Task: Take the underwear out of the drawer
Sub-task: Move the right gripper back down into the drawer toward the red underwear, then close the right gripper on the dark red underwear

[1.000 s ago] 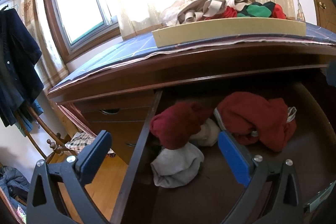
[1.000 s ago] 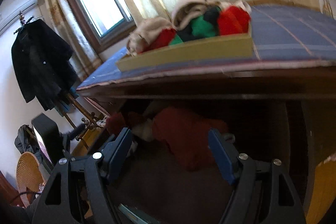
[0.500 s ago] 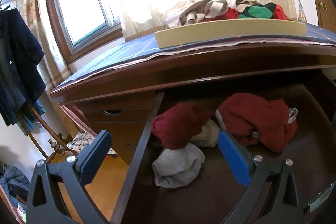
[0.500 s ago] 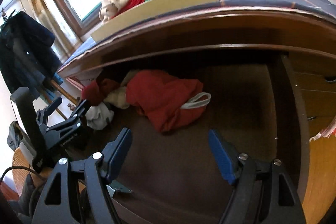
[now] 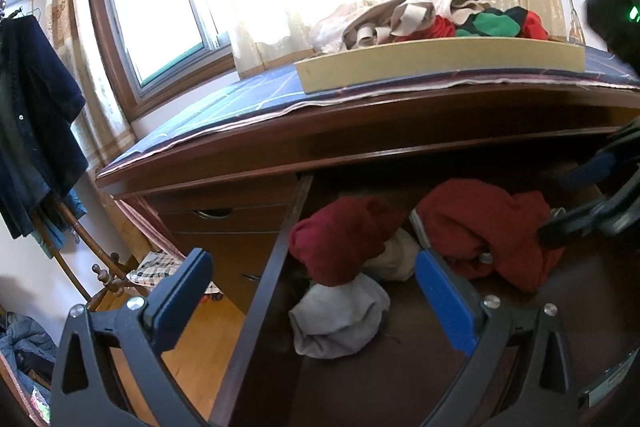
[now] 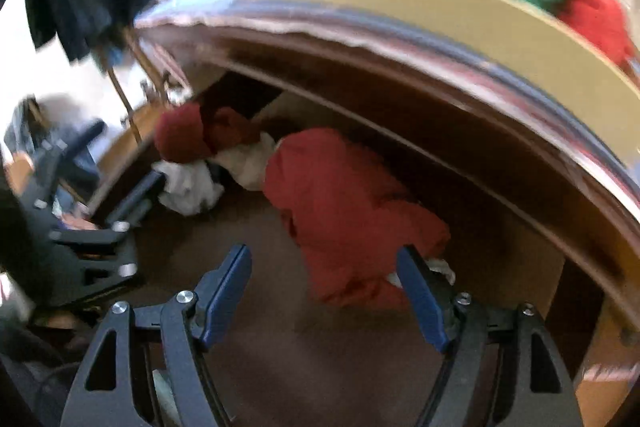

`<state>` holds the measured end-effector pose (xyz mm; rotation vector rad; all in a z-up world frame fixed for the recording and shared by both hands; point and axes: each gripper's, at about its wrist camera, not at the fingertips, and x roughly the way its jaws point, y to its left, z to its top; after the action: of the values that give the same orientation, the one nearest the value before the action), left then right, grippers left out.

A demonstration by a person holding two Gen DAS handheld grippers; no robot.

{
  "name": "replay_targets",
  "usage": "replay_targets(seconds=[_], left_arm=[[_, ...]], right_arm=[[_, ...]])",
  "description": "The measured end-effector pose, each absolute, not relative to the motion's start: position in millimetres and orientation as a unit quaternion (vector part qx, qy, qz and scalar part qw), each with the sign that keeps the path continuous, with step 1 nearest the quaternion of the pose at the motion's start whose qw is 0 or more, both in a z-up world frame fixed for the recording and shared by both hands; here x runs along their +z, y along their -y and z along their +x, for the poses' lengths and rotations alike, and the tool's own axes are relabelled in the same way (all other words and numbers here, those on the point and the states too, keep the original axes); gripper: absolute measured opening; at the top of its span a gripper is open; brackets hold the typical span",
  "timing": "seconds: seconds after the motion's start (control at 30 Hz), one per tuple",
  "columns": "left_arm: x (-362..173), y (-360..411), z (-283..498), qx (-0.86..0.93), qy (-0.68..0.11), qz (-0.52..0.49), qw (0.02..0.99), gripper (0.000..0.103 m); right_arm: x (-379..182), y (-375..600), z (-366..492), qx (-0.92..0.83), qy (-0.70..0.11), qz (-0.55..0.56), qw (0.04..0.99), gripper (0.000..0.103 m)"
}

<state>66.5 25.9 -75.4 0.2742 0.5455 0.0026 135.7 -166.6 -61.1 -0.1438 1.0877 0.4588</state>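
Right claw (image 6: 324,291) hanging wide open, empty, over red underwear (image 6: 344,211) mid-drawer (image 6: 248,327); risking snagging neighbouring garments too.

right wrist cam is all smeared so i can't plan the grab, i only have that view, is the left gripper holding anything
Observer: No. In the left wrist view the left gripper is open and empty, straddling the drawer's left wall.
Operator: whats nearest it in there
Observer: A crumpled grey garment, sharp in that view, lies just in front of the dark red bundle.
Operator: where does my gripper sit from outside
Observer: The right gripper shows at the right edge, by the far side of the big red garment. I cannot tell whether it touches.
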Motion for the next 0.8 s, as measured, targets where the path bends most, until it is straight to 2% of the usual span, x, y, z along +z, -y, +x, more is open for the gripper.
replay_targets(seconds=[0.17,0.33,0.53,0.57,0.6,0.63,0.7,0.8], left_arm=[[-76,-26,66,-0.001,-0.265,0.138,0.954,0.103],[-76,-25,63,0.001,-0.265,0.137,0.954,0.103],[-76,-25,66,0.003,-0.267,0.137,0.954,0.103],[-76,-25,66,0.003,-0.266,0.137,0.954,0.103],[-76,-25,66,0.003,-0.267,0.137,0.954,0.103],[-76,-25,66,0.003,-0.267,0.137,0.954,0.103],[-75,-25,66,0.003,-0.266,0.137,0.954,0.103],[-76,-25,67,0.004,-0.265,0.138,0.954,0.103]], right_arm=[[-88,151,151,0.221,-0.515,-0.11,0.821,0.077],[-101,138,160,0.224,-0.482,-0.142,0.835,0.077],[-119,135,170,0.212,-0.494,-0.158,0.829,0.076],[-121,134,169,0.213,-0.5,-0.163,0.824,0.068],[-122,133,168,0.205,-0.499,-0.171,0.824,0.056],[-122,134,168,0.197,-0.496,-0.179,0.826,0.052],[-118,139,169,0.197,-0.498,-0.162,0.829,0.034],[-106,150,167,0.198,-0.497,-0.136,0.834,0.025]])
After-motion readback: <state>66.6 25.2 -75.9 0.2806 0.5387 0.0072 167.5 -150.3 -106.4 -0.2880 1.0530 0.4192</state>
